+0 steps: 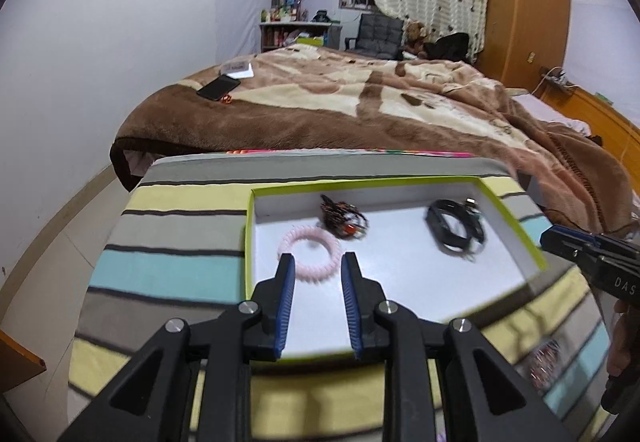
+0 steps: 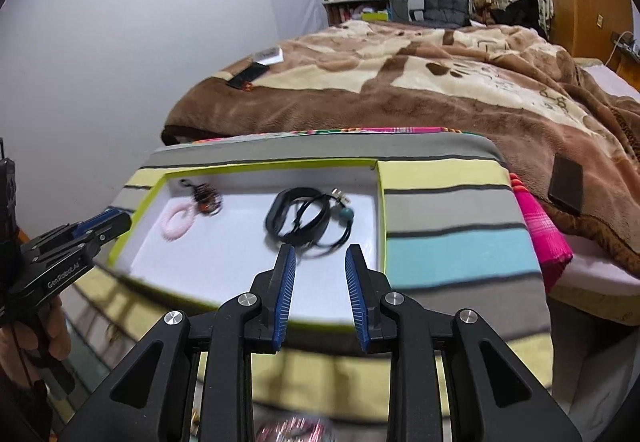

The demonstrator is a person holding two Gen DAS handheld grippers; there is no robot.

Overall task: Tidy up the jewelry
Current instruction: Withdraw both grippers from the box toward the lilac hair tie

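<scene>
Both grippers gape, ribbed blue pads above coiled pink bracelet.

White tray floor lies bare between pink coil and black cords.

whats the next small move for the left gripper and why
Probably ease the open, empty left gripper forward and down to straddle the pink coiled bracelet, which lies just beyond its fingertips in the white green-rimmed tray.

Left claw held level with fingers parted, right claw likewise spread, both empty
</scene>
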